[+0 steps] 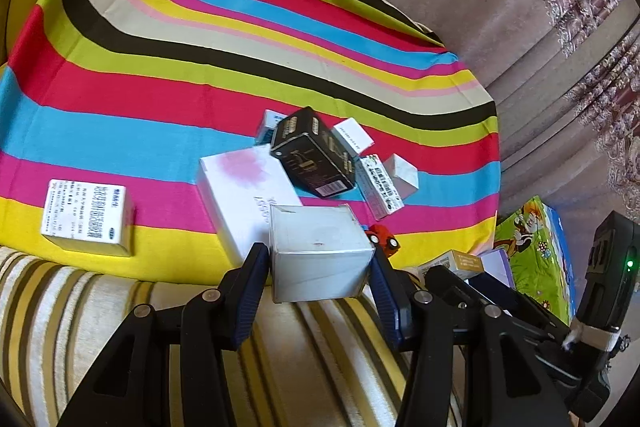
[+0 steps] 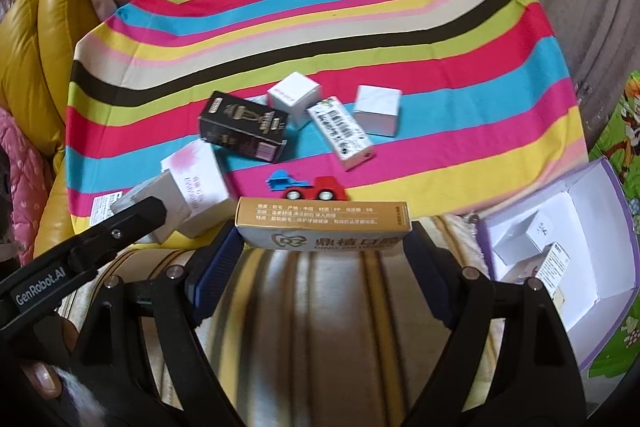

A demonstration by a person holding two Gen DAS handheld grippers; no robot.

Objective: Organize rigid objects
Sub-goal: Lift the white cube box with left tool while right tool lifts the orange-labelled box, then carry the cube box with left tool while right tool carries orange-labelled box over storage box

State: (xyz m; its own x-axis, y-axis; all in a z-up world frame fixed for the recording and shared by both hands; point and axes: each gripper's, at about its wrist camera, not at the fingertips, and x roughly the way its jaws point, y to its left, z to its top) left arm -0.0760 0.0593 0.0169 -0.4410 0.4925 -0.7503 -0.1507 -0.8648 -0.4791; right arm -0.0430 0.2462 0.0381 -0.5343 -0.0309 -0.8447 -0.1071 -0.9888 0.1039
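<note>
Grey-white box (image 1: 318,253) clamped level, gold-topped carton (image 2: 323,229) clamped crosswise, black box (image 2: 244,131) lying on striped cloth

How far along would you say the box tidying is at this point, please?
Done: two white boxes sit in the open purple-edged box. In hand: the left gripper clamps a grey-white box; the right gripper clamps a gold-and-white carton. Left: the black box, toy truck and several white boxes on the striped cloth.

The right hand-held gripper (image 2: 322,247) squeezes a long tan box (image 2: 322,227) by its two ends. Behind it a red toy truck (image 2: 316,189) sits on the striped cloth (image 2: 360,27), near a black box (image 2: 244,131). The left hand-held gripper (image 2: 160,215) holds a white box (image 2: 164,195). An open purple box (image 2: 600,247) lies at the right.
</note>
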